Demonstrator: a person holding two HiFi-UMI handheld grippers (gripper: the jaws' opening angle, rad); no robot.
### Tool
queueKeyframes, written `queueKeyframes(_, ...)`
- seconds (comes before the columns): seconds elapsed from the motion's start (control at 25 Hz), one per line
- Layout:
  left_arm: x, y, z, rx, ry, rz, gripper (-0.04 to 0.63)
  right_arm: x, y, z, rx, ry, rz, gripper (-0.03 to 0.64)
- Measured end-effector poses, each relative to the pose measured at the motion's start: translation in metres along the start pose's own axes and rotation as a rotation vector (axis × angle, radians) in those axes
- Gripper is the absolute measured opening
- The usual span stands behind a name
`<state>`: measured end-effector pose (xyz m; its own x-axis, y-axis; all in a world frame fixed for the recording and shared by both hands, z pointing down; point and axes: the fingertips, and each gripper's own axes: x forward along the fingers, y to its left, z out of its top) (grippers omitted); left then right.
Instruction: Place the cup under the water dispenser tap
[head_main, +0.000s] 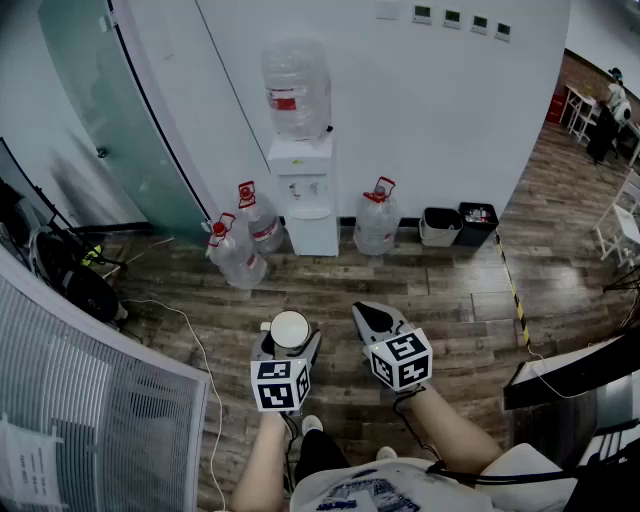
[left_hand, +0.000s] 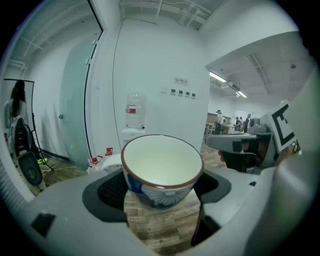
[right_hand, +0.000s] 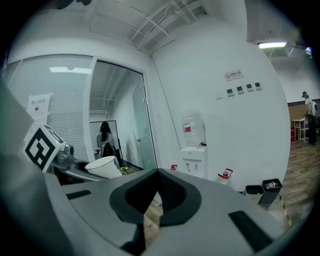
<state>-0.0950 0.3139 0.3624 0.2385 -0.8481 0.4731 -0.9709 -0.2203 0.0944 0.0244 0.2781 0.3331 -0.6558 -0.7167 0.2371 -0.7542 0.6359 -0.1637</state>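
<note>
The cup (left_hand: 161, 170) is up in the air, held by the left tongs (head_main: 290, 345) in front of the person. It is not on anything. The two sides of the left tongs are spread wide and press on the cup's round wall, one on each side, a bit under the rim. The cup sits straight up. The right tongs (right_hand: 156, 192) are squeezed together with nothing in them, and they float just beside the cup.

The water dispenser (head_main: 303, 195) stands at the far edge of the floor (head_main: 450, 290), right against the white wall. It has a big bottle (head_main: 296, 88) on top. It is well apart from the cup, so I think the walk over has not begun. Spare bottles (head_main: 238, 255) stand on the floor on both sides of it.

The cup looks like pottery, white inside with blue flowers outside and a brown rim. I think it is hard and will not squash. It looks shiny, so it may be slippery. It gets wider at the top, so it could slide in the tongs if they let go a little. It looks empty, so it should be light. It would likely break if it fell on the floor. Holding it on two opposite sides, low on the wall, seems the best place.
</note>
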Motion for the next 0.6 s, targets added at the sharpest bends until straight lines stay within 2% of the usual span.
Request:
queueKeyframes(0.16,-0.018,-0.068,0.000,-0.022,-0.019,0.012,0.431,-0.067,-0.018,0.001,-0.025,-0.001,0.010,0.020)
queueKeyframes(0.28,-0.032,-0.104,0.000,-0.001,-0.027,0.021,0.431,-0.101,-0.028,0.004,-0.028,-0.014,0.006,0.020)
queueKeyframes(0.6,-0.043,-0.131,-0.004,0.008,-0.016,0.039,0.431,-0.127,-0.033,0.006,-0.012,-0.030,0.022,0.020)
